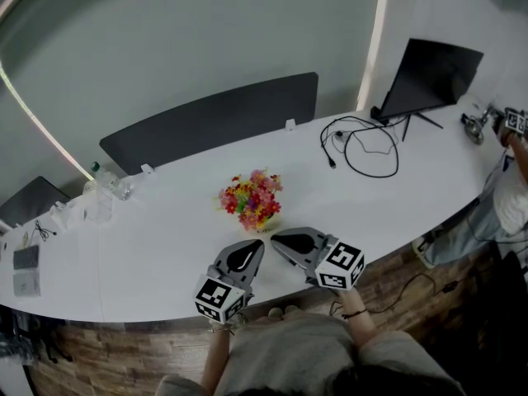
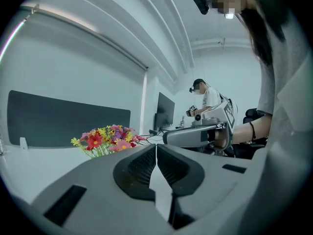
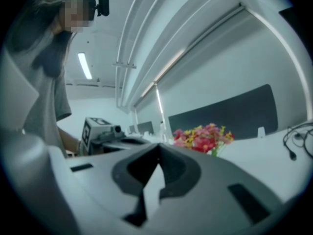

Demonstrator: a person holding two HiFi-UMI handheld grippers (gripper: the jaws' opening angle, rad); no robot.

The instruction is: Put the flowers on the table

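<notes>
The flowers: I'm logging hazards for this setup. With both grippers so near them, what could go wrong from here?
The multicoloured bunch of flowers sits on the white curved table, just ahead of the left gripper and right gripper, both shut and empty. A forward push could topple or shove it. The grippers' tips nearly meet, so they might also knock each other.
</notes>
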